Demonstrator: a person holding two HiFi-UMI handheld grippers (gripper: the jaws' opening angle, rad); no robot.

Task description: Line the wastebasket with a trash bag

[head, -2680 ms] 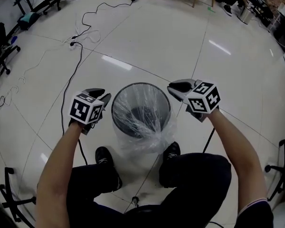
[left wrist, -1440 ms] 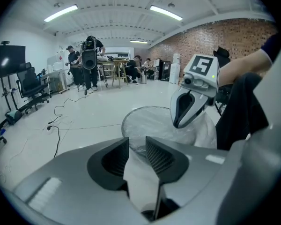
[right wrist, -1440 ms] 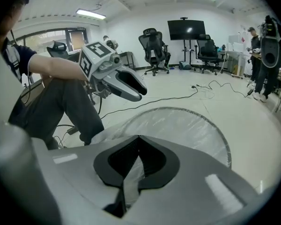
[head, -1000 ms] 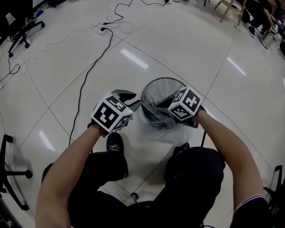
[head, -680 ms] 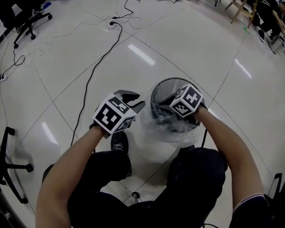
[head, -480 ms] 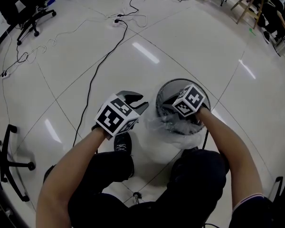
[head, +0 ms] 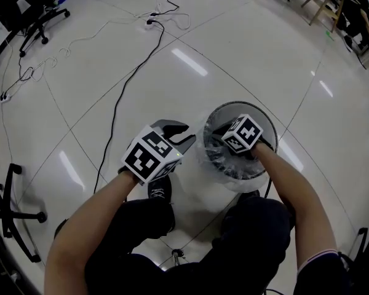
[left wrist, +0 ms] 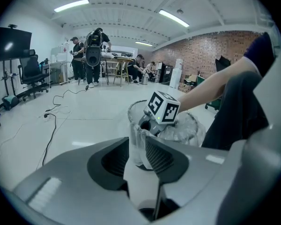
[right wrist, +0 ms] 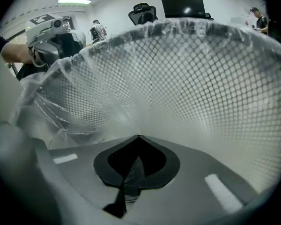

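Head view takes in a round wastebasket [head: 237, 103] of dark wire mesh standing on a glossy white tiled floor [head: 80, 103]. A clear, crinkly trash bag [head: 234, 177] lines it. Its film is folded out over the rim and bunches thickest at the basket's 6 o'clock. A thin black cable [head: 118, 100] snakes across the tiles toward 11 o'clock.

Left gripper view shows the left gripper [left wrist: 136, 142] as smooth grey shells with dark ribbed pads. It meets the basket at its 9 o'clock. The film-covered rim stands upright between the fingers, which sit fairly wide apart yet press the film on both sides.

Right gripper view looks from inside the basket. The mesh wall curves round from 9 to 3 o'clock, and its small regular openings look hazy behind the film. The right gripper [right wrist: 138, 136] has its fingers tip to tip. A wrinkled fold of the bag is pinched between them and shows in the dark hollow behind the tips.

The marker cube [left wrist: 162, 108] on the right gripper carries black-and-white square patterns, with a small green light at its lower edge.
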